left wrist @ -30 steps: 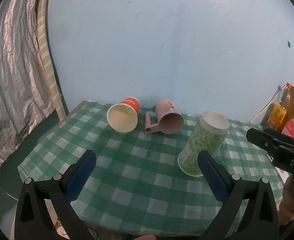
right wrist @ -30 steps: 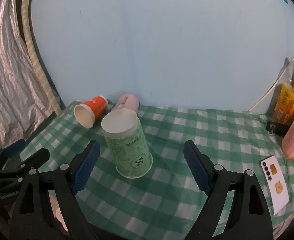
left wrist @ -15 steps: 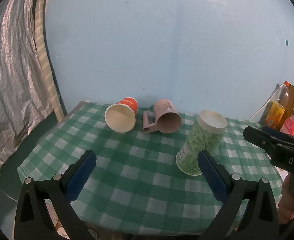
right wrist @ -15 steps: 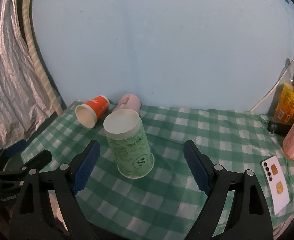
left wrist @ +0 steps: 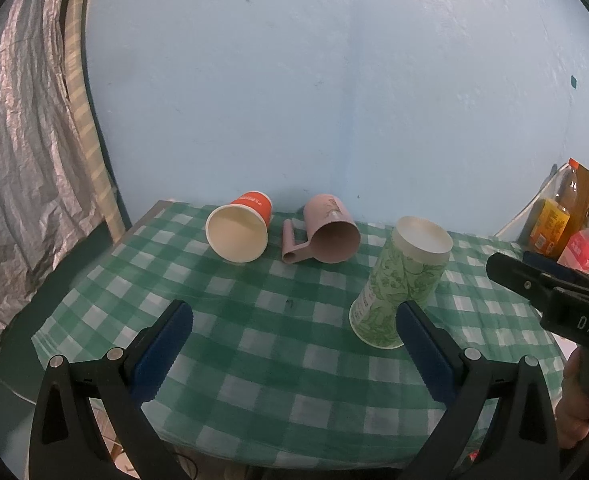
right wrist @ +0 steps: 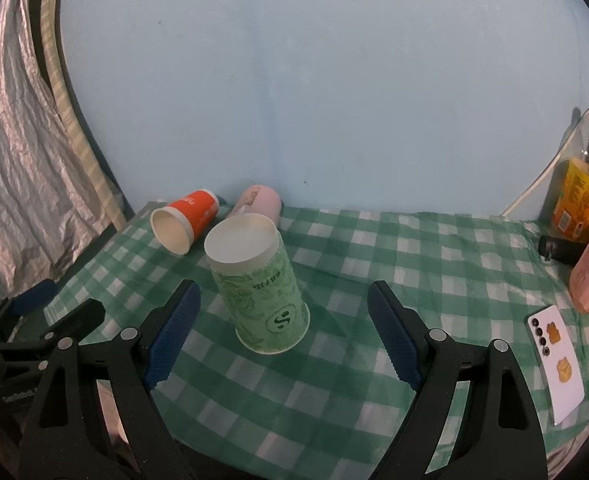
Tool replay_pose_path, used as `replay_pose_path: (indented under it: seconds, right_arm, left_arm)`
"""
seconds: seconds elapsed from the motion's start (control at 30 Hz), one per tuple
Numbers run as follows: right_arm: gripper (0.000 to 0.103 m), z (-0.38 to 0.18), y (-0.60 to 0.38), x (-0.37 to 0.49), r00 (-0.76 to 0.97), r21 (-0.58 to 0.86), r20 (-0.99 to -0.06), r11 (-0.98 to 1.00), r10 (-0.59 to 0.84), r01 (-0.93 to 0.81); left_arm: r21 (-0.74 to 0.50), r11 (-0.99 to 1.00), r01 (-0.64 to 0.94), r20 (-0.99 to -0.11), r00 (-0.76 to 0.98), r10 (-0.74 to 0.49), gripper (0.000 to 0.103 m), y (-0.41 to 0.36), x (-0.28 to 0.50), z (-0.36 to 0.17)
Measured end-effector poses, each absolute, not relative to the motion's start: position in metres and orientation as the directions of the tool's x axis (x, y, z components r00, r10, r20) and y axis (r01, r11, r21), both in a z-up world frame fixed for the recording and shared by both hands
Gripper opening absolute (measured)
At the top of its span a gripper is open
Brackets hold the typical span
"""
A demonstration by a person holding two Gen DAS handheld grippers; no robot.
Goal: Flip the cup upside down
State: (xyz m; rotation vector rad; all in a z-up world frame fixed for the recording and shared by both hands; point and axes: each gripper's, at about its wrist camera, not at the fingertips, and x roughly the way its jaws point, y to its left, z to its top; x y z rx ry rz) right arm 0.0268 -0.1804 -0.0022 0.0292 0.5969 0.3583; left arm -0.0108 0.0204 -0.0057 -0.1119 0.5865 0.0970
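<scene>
A green patterned paper cup (left wrist: 400,284) (right wrist: 260,292) stands upside down on the green checked tablecloth (left wrist: 278,344), base up. An orange paper cup (left wrist: 240,232) (right wrist: 184,216) lies on its side at the back left, mouth toward me. A pink handled mug (left wrist: 330,230) (right wrist: 258,200) lies on its side beside it. My left gripper (left wrist: 290,344) is open and empty above the table's near edge. My right gripper (right wrist: 282,332) is open and empty, with the green cup just beyond and between its fingers, not touching.
Bottles and packets (left wrist: 562,220) (right wrist: 578,200) stand at the right edge. A white phone (right wrist: 554,360) lies at the front right, with a black object (right wrist: 556,250) behind it. A silver curtain (left wrist: 18,152) hangs at the left. A blue wall (left wrist: 314,80) backs the table.
Both grippers have drawn back and risen slightly, so the cups sit a little lower and farther in view. The cups have not moved.
</scene>
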Motion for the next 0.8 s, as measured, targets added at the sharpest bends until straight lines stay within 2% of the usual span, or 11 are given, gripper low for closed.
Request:
replay_pose_path:
  seconds: [0.8]
  right_arm:
    - [0.085, -0.0065, -0.179, 0.0289, 0.759, 0.135, -0.556, 0.938, 0.339, -0.32]
  left_arm:
    - [-0.08, 0.99, -0.115, -0.568, 0.821, 0.05, 0.103, 0.0228, -0.0104, -0.0065]
